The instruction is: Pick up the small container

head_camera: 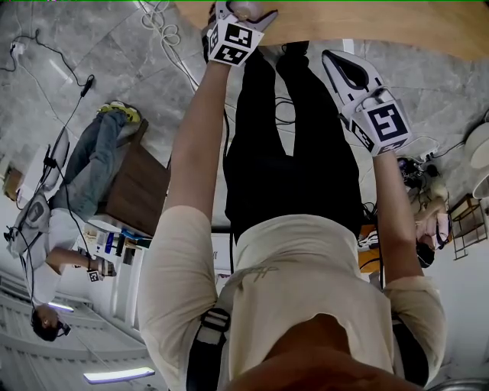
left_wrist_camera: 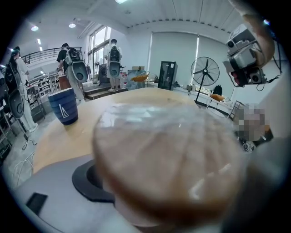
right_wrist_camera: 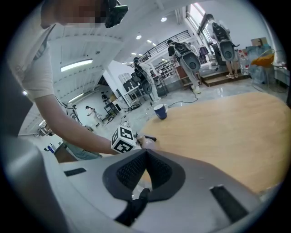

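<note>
Clamping the small container point(left_wrist_camera: 168, 164), the left hand-held gripper point(head_camera: 243, 11) is at the table point(left_wrist_camera: 59, 141) edge.

No words or numbers can be read. The blue cup point(left_wrist_camera: 63, 105) near the tabletop's point(left_wrist_camera: 59, 141) far left edge bears a white triangle mark. The left cube point(head_camera: 231, 42) and right cube point(head_camera: 384, 124) show black-and-white square codes.

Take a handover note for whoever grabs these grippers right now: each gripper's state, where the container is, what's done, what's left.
Grippers: the left gripper is closed on the small container, which fills its view. The right gripper is shut and empty, pointing at the wooden table.
Place: the container is at the table's near edge.
Done: container gripped.
Left: lift it clear. Whether it is already off the table can't be told.
</note>
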Available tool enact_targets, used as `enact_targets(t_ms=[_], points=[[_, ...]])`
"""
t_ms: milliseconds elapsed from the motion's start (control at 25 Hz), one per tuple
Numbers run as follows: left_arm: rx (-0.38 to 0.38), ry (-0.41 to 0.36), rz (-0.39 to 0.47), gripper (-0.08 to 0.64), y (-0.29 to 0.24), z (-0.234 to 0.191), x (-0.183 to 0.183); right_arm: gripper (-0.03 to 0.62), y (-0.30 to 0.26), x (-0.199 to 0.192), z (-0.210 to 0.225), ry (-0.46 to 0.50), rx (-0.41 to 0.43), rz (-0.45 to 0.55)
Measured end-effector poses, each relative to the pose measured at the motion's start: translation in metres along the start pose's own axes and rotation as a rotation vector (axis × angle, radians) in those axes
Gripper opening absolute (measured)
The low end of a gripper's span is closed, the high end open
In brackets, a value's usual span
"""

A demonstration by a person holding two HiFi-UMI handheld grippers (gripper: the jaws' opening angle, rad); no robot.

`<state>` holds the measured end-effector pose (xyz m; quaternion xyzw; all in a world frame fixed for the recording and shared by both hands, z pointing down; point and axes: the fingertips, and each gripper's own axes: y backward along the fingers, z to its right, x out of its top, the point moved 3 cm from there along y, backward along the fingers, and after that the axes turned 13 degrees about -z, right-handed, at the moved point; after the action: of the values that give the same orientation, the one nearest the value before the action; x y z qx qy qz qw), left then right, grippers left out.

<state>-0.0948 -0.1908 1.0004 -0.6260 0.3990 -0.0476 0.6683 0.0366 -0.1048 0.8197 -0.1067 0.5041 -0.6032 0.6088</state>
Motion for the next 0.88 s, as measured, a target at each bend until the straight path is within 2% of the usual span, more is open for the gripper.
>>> enact_targets(t_ms=[520, 880], points=[[-0.016, 0.040, -0.022, 0.423, 0.026, 0.001, -0.005, -0.005, 0.020, 0.000, -0.012, 0.023, -0.015, 0.015], [-0.018, -0.013, 0.024, 0.423, 0.079, 0.004, 0.027, -0.005, 0.035, 0.016, -0.031, 0.067, -0.002, 0.015]])
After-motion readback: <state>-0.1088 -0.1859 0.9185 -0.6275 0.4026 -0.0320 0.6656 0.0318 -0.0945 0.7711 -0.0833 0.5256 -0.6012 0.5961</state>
